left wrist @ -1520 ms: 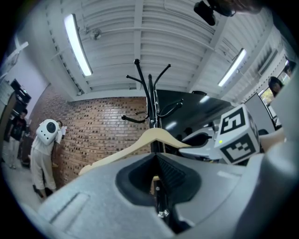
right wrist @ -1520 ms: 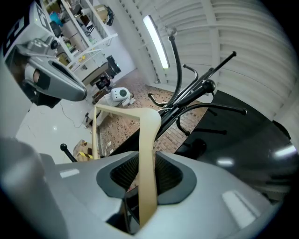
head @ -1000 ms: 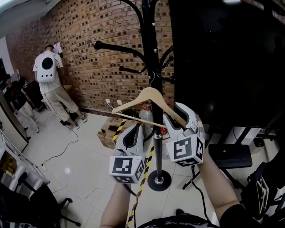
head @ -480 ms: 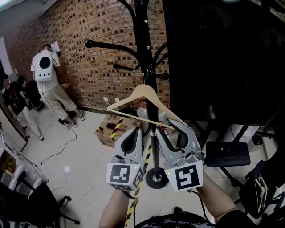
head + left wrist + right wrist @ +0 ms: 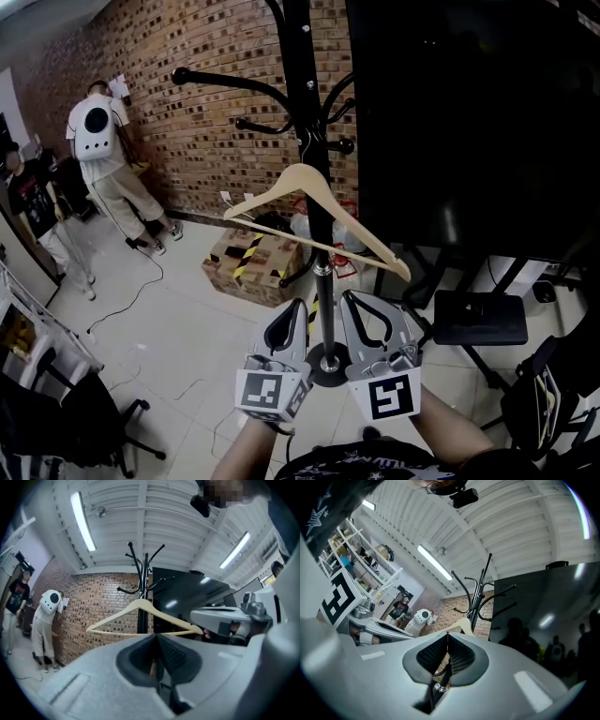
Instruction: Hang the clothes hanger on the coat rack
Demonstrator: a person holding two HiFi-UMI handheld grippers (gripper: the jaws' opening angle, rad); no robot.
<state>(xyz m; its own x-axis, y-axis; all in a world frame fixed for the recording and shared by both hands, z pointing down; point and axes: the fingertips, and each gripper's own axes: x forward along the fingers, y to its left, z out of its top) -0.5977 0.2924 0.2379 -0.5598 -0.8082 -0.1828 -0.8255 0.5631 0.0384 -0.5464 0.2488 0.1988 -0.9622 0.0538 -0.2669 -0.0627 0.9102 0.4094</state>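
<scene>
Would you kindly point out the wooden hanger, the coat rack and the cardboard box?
wooden hanger point(image 5: 305, 174): head view, on its peak.
coat rack point(image 5: 298, 66): head view, on the upper pole.
cardboard box point(image 5: 267, 272): head view, on its top face.

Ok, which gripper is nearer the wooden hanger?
Right. The right gripper, jaws just closed empty, sits just below the hanger; the left gripper, left of the coat rack pole, is farther.

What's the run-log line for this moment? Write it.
hanger: on coat rack, unheld | left gripper: shut, empty | right gripper: just closed, empty
</scene>
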